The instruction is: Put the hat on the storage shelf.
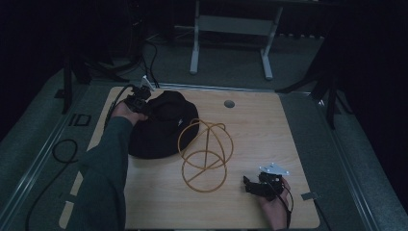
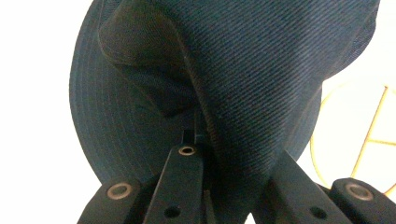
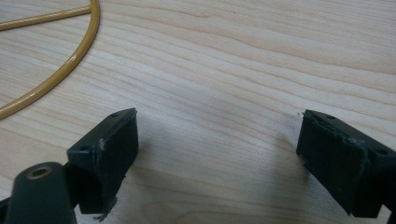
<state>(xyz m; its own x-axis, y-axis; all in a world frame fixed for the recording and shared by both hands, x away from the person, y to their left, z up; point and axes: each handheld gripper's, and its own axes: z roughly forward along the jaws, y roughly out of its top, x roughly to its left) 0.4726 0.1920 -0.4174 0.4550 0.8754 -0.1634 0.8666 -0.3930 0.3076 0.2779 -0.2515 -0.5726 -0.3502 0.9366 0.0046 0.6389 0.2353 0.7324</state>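
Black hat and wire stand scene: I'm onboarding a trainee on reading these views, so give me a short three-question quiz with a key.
1. True or false: the left gripper is shut on the black hat.
2. Multiple choice: the right gripper is A) shut on the yellow wire stand, B) open over bare table, C) shut on the hat.
3. Fill in: on the table, the wire stand sits to the ____ of the hat, as the high view shows it.

Key: 1 true; 2 B; 3 right.
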